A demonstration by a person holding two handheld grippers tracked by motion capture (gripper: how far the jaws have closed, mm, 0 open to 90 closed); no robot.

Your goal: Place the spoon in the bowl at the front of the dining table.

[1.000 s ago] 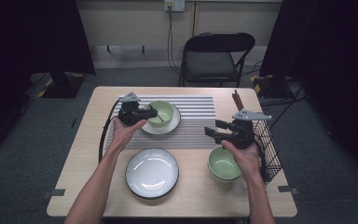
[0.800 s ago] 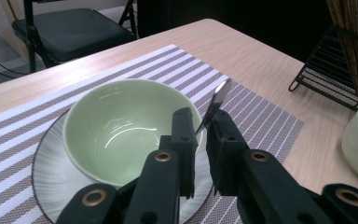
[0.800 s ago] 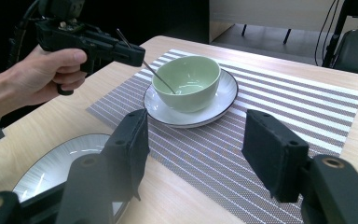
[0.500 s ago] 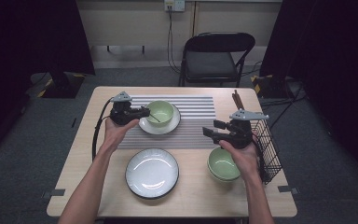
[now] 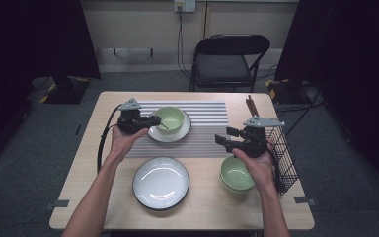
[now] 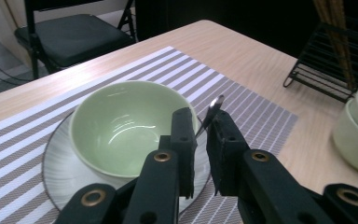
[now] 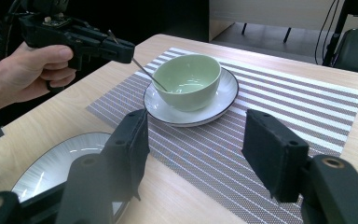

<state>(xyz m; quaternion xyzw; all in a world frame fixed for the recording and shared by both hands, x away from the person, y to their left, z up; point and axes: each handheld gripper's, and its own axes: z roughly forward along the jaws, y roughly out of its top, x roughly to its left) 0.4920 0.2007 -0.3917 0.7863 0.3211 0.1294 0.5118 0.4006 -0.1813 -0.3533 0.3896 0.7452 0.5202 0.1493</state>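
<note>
Spoon [image 7: 144, 72] between left gripper [image 5: 154, 120] pads, tip inside green bowl [image 5: 170, 118].

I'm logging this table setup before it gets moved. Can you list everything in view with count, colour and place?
Spoon: 1, metal, held over the bowl's rim.
Bowl: 1, green, on the far plate.
Far plate: 1, white, on the placemat.
Placemat: 1, grey-and-white striped, far half of the table.
Near plate: 1, white, dark-rimmed, near edge.
Stacked bowls: green, near right; count unclear.
Wire rack: 1, black, right edge.
Chair: 1, black, behind the table.
Table: 1, light wood.
Left gripper: black, shut on the spoon.
Right gripper: black, open, empty.
</note>
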